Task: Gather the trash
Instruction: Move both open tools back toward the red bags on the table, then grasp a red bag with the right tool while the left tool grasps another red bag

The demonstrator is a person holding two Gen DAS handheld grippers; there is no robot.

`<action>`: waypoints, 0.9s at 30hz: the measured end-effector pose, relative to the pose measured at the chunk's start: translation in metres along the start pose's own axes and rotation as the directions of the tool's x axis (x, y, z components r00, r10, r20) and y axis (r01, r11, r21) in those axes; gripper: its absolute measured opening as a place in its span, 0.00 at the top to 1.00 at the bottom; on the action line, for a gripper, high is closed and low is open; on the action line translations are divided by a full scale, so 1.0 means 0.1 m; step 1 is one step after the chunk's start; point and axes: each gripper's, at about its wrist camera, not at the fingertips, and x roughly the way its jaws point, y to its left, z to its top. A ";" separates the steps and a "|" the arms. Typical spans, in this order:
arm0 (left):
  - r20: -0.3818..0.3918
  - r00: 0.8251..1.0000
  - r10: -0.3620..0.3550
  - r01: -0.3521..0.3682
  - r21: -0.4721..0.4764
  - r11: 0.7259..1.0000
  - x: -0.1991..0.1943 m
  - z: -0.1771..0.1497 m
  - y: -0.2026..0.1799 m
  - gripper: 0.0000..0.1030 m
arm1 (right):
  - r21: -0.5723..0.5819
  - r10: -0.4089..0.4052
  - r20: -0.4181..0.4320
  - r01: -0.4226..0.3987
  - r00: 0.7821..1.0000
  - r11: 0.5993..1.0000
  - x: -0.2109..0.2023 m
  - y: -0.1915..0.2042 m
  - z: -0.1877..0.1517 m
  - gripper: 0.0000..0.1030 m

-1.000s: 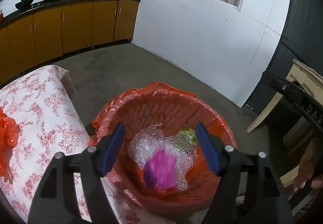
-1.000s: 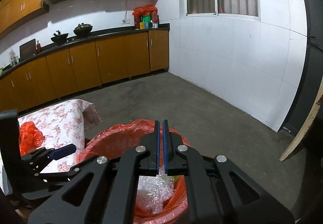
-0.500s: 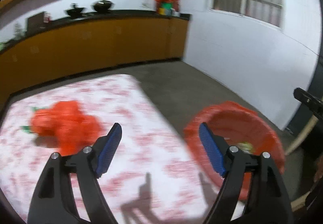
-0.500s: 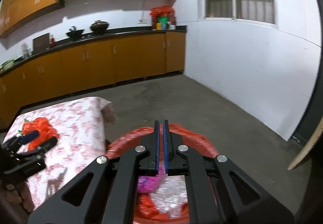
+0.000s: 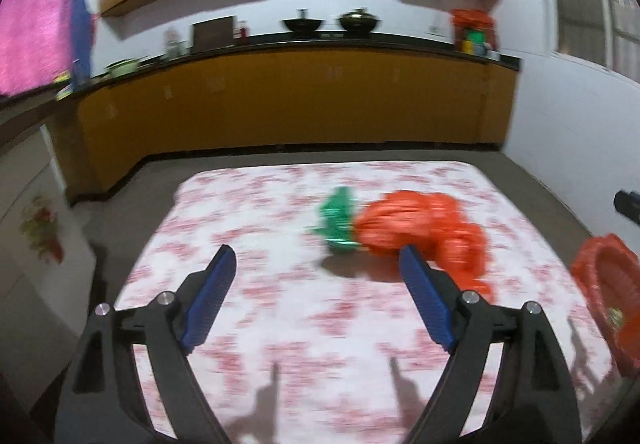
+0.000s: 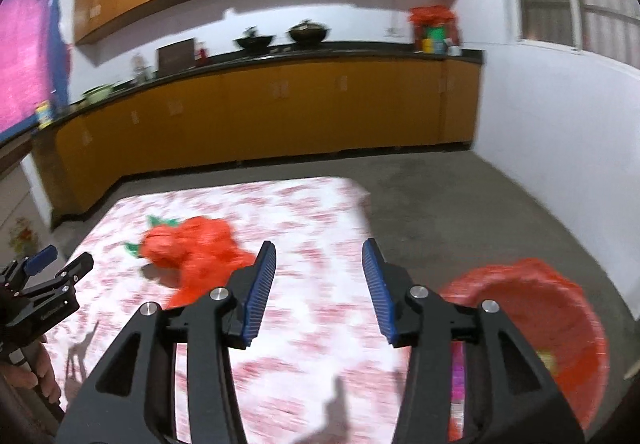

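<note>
Left hand-held gripper (image 5: pixel 316 296): jaws wide and opening further, nothing between them, poised over the floral tabletop (image 5: pixel 280 324). I see its blue pads (image 5: pixel 208 300) clear of the cloth, their shadows falling on the near part.

Right hand-held gripper (image 6: pixel 319 290): jaws about half apart and opening, nothing between them, over the tabletop's right portion near its edge.

Trash, item one: crumpled orange plastic bag (image 5: pixel 424 232) lying on the tabletop ahead of my left gripper, toward the right finger. Item two: green wrapper (image 5: pixel 338 220) touching the bag's left side.

Bin: basket lined with an orange bag (image 6: pixel 532 324), on the floor just beside the tabletop's right edge, some pink and yellowish scraps visible inside.

Open room: tabletop left of the wrapper is bare cloth; the near half is also bare. Grey floor (image 6: pixel 440 204) lies open beyond the far edge.

Surroundings: yellow cabinets (image 6: pixel 280 104) under a dark counter along the far wall, pots (image 6: pixel 280 34) on it, well apart. White wall to the right. A person's hand (image 6: pixel 36 376) holds the left gripper's handle.
</note>
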 end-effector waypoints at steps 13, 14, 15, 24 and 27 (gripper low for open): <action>-0.020 0.995 0.100 -0.102 -0.120 0.988 0.02 -0.13 0.76 0.20 | -0.017 0.092 -0.150 -0.096 0.984 0.995 0.75 0.78 -0.10 0.43; -0.022 0.995 0.100 -0.102 -0.122 0.987 0.04 -0.13 0.78 0.20 | -0.014 0.087 -0.163 -0.090 0.983 0.996 0.81 0.79 -0.12 0.41; -0.024 0.995 0.099 -0.102 -0.125 0.987 0.06 -0.14 0.81 0.20 | -0.014 0.080 -0.175 -0.084 0.981 0.996 0.86 0.80 -0.13 0.41; -0.030 0.996 0.086 -0.089 -0.139 0.986 0.11 -0.17 0.82 0.20 | -0.022 0.042 -0.241 -0.049 0.970 0.999 1.15 0.90 -0.17 0.41; -0.031 0.996 0.079 -0.083 -0.137 0.987 0.13 -0.16 0.79 0.20 | -0.044 0.027 -0.264 -0.040 0.964 0.998 1.22 0.93 -0.20 0.41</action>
